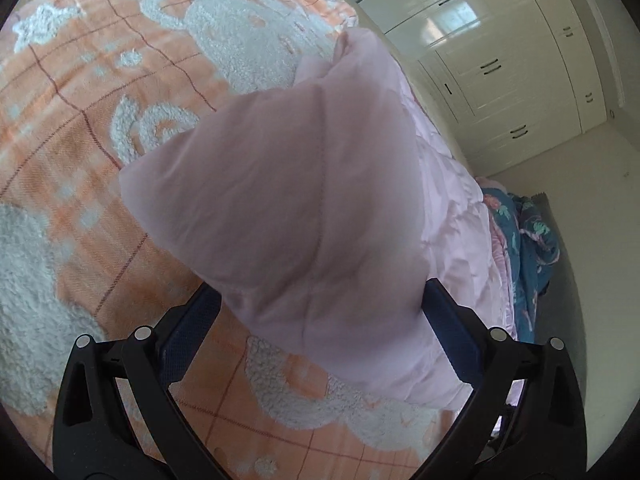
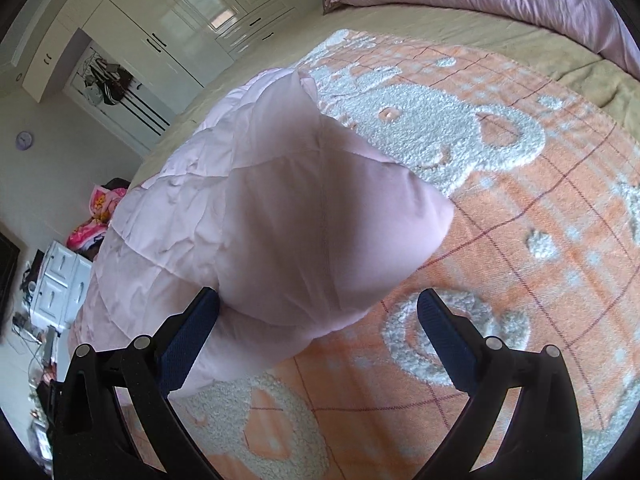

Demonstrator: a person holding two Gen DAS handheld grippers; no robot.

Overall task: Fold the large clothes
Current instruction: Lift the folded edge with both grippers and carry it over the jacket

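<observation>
Jaws left: left gripper (image 1: 320, 312) spread wide, pink padded jacket (image 1: 304, 216) bulging between the fingers; right finger touches fabric, no clench visible.
Jaws right: right gripper (image 2: 318, 312) also spread; jacket (image 2: 280, 216) against the left finger, right finger bare over the orange blanket (image 2: 520, 240).
Jacket place: on the bed, over the blanket, bulk toward the bed edge nearest the white wardrobe (image 1: 500, 60).
Jacket vs jaws: puffy fold rises right in front of both cameras, partly inside each gap.
Step tip: likely gathering a fold; close on the quilted edge, both sides level, lift together.
Risk: slippery fill may squeeze out.
</observation>
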